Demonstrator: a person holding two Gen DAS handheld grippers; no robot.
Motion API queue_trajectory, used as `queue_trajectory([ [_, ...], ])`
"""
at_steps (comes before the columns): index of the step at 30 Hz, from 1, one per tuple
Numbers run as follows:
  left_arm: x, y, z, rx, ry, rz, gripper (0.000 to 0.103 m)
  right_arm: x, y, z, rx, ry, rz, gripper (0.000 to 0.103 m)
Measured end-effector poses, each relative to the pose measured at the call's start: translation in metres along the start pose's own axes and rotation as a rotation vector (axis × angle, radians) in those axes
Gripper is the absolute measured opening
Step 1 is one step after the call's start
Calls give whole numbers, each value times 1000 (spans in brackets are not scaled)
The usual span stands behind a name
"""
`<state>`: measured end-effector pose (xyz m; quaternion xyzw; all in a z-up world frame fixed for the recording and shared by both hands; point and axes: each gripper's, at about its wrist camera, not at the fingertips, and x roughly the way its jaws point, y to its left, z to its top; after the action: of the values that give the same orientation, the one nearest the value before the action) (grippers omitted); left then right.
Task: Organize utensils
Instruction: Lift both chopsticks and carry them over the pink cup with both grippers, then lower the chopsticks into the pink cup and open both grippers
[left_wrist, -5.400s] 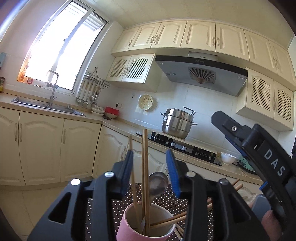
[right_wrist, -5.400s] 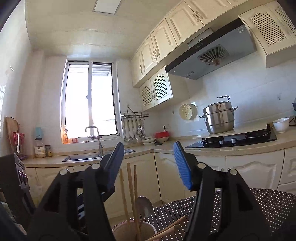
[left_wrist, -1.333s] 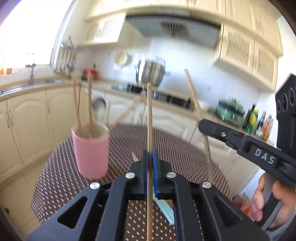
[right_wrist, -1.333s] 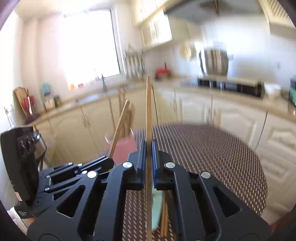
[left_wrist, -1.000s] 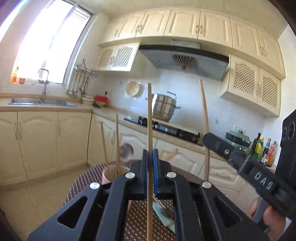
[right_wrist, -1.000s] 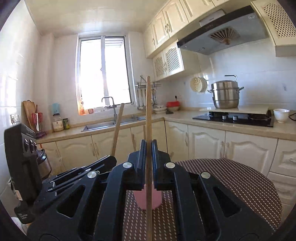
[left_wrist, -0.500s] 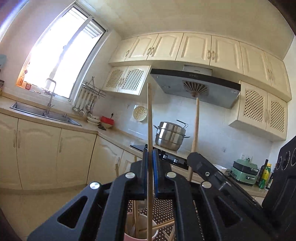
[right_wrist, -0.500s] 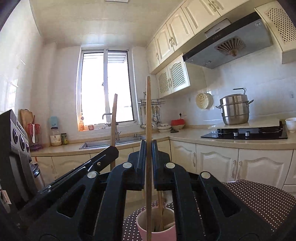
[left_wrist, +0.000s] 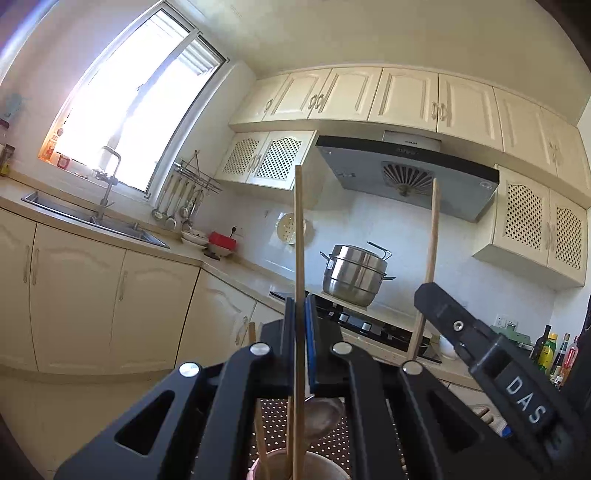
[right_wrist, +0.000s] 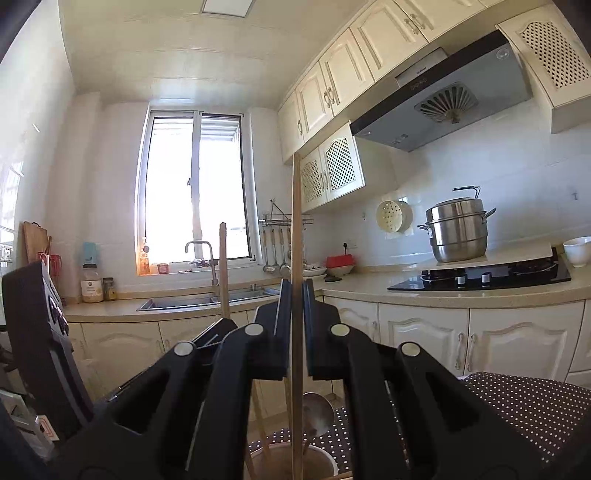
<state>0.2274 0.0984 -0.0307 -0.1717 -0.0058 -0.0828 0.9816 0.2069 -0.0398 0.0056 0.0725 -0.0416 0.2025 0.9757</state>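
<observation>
Left gripper (left_wrist: 300, 343) clamped tight on a chopstick (left_wrist: 298, 258), held vertical so the tip drops into the cup (left_wrist: 325, 466) at 6 o'clock. Right gripper (right_wrist: 295, 325) likewise pinches its chopstick (right_wrist: 295, 229) upright over the cup, ready to release.

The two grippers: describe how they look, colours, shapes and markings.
Both the left gripper and right gripper are matte black plastic, with angular linked arms, silver round pivot pins and blue pads on the inner finger faces. The right one's side bears white letters DAS.
</observation>
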Motion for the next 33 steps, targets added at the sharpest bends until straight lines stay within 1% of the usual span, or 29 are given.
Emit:
queue_trajectory([
  [5,6,1,-12,21,31,5,5,3,2,-7,-10,21,9,7],
  [8,8,0,-18,36,72,0,6,2,3,-9,-18,29,7,7],
  [12,5,-1,-22,56,106,-3,7,-2,2,-9,-18,43,6,7],
  [14,2,-2,-22,66,121,5,19,-4,3,-9,-24,48,2,7],
  [15,0,-2,-21,71,123,14,30,-5,3,-10,-27,51,1,7],
  [16,-3,-2,-21,75,119,23,32,-7,3,-10,-27,54,-1,7],
  [19,-9,0,-18,85,131,50,37,-11,3,-10,-23,64,-3,7],
  [22,-16,2,-13,96,141,80,39,-14,4,-11,-26,77,-7,7],
  [28,-30,4,-5,108,147,105,45,-20,11,-13,-38,100,-15,7],
  [33,-36,5,1,106,182,117,48,-25,13,-14,-43,120,-23,7],
])
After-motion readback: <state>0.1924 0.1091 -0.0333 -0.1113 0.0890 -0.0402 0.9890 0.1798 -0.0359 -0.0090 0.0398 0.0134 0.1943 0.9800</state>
